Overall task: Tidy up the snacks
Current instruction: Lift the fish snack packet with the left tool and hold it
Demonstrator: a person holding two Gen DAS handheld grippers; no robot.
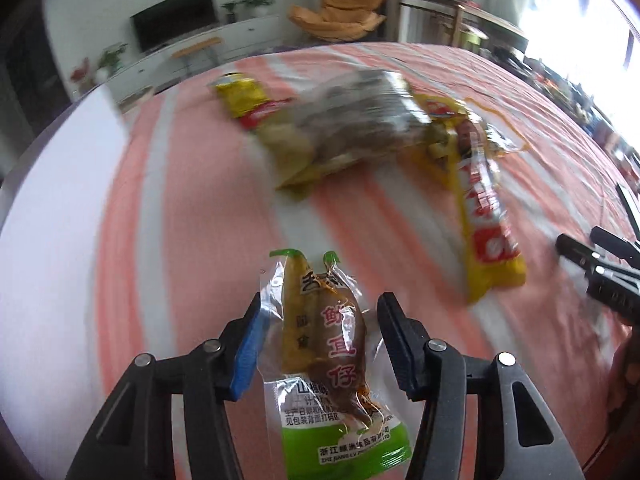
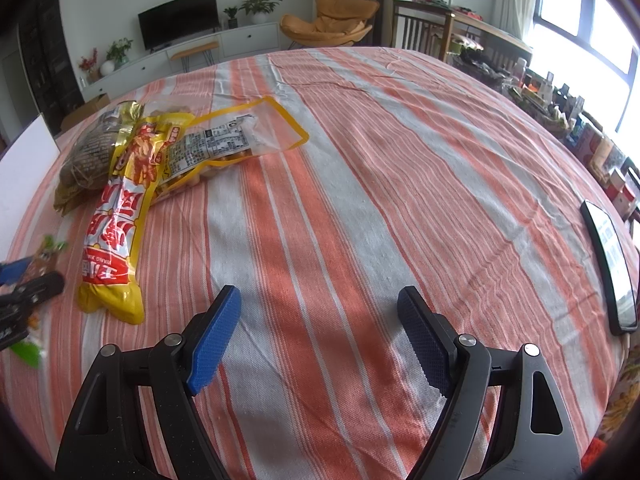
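The left gripper (image 1: 318, 330) fingers stand apart around a green-ended snack pouch (image 1: 328, 364), not pinching it; close squarely on its middle before lifting toward the snack pile (image 1: 360, 128) mid-bench; the right gripper (image 2: 320, 332) is wide open, empty.

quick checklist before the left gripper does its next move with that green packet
1. Green-edged snack packet sits between the left gripper fingers: ok.
2. Both pads clamped on the packet: not ok, a gap shows at the black finger.
3. Packet lifted off the striped cloth: cannot tell.
4. Right gripper open, holding nothing and off to the side: ok.
5. Yellow and red snack bag and the rest of the pile lie apart from the packet: ok.
6. Left view sharp enough to aim: not ok, the far pile is blurred.
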